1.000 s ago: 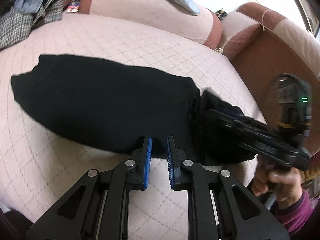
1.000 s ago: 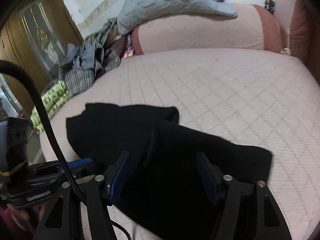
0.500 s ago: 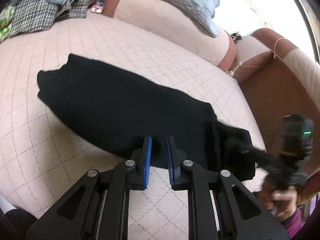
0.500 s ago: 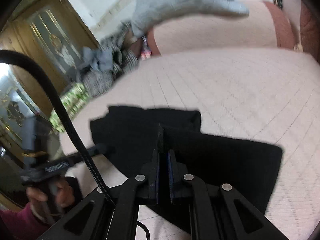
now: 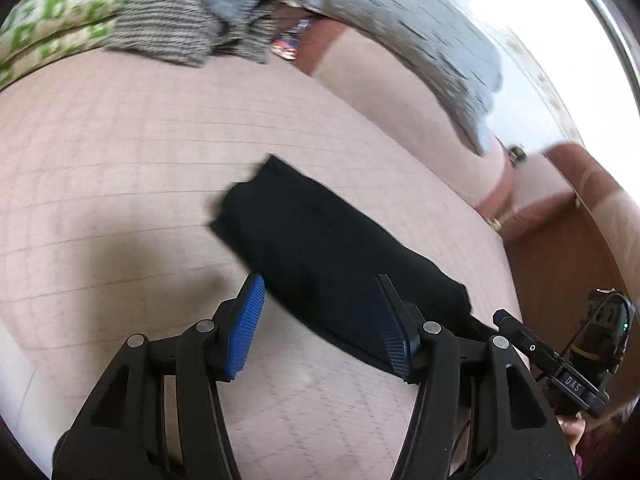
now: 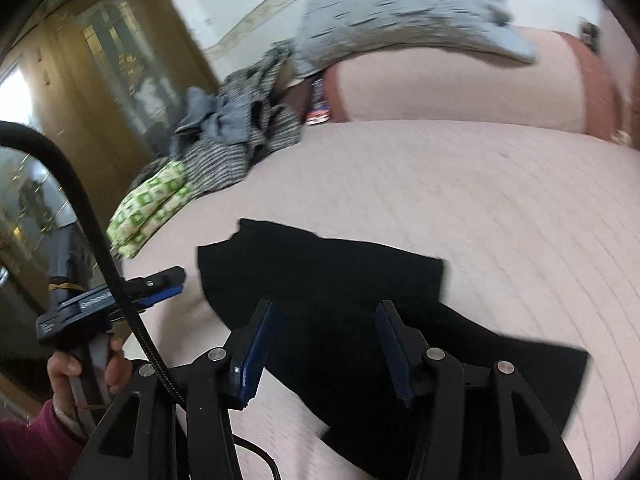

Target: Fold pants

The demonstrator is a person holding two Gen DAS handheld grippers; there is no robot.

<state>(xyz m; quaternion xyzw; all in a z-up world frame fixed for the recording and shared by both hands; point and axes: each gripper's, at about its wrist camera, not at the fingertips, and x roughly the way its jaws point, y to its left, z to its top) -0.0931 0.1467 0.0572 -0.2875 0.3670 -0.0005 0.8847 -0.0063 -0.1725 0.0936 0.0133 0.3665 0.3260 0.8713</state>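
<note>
The black pants [image 5: 336, 256] lie flat on the pink quilted sofa seat [image 5: 120, 168], already doubled into a long band, directly ahead of both claws. Left gripper [image 5: 320, 316]: jaws apart and opening, blue pads clear of the cloth, nothing between them but the near edge of the band below and beyond the tips. Right gripper [image 6: 326, 340]: jaws likewise apart and opening, hanging over the pants [image 6: 340, 300] with no fabric pinched. Handling, as judged: a light, limp knit, non-fragile, likely to sag and drag on the quilting if lifted by one point; dark cloth hides its own layer edges. Best hold appears to be the two corners of one short end, all layers together, one claw per corner, so the fold carries over square. View differences: the left wrist camera shows the band's full length running away to the far narrow end, plus the sofa arm [image 5: 560, 240] to the claw's right and the other gripper low at right. The right wrist camera alone shows a stepped upper layer ahead of its tips, the wooden door [image 6: 100, 72] to the left, and the person's hand [image 6: 88, 368] gripping the left tool's handle. Loose laundry [image 6: 232, 132] sits well beyond the pants.
</note>
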